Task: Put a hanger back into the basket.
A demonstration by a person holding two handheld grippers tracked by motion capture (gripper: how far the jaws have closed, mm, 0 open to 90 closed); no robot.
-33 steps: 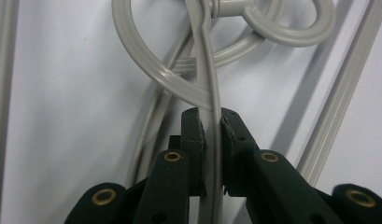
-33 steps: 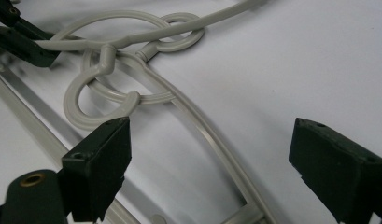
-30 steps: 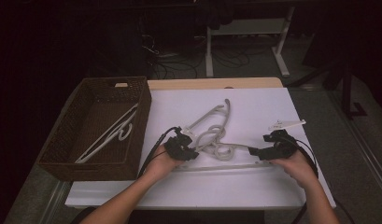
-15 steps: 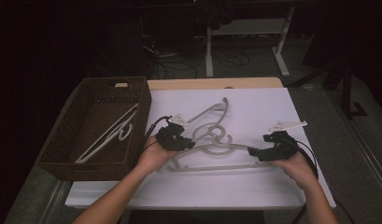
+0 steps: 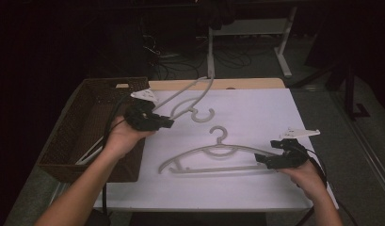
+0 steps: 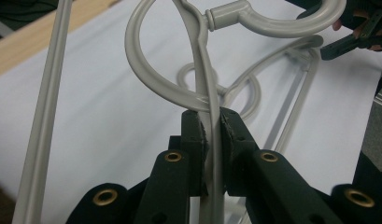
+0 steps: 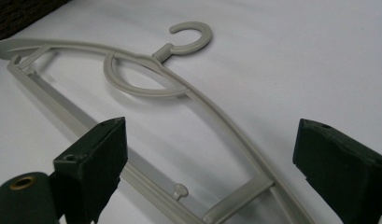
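Work in hand: I am clearing grey hangers off the tabletop (image 5: 256, 108) into the wicker basket (image 5: 89, 117) that sits just beside my left tool.
Left tool (image 5: 167, 123): my jaws are pinched tight on the thin shoulder bar of the lifted hanger (image 5: 192, 96), right under its inner loop; in the left gripper view (image 6: 212, 135) the bar runs straight up between the pads.
Right tool (image 5: 261, 161): my jaws stand wide apart with nothing between the pads; they gape over the near end of the lying hanger (image 5: 213, 157), which the right gripper view (image 7: 146, 84) shows flat on the sheet ahead of them.
Done so far: at least one pale hanger (image 5: 89, 153) already seems to lie inside the basket, though the weave is dark and I cannot count them.
Left to do: carry the lifted hanger over the rim and let it go, then pick up the lying one.
Lifted hanger's place: in the air ahead of my left tool, hook hanging toward the middle of the tabletop, clear of the lying hanger below.
Edges: the basket's rim is the thing to clear; the long far arm of my hanger could catch it.
Open room: bare white sheet spreads ahead of my right tool and between the two tools.
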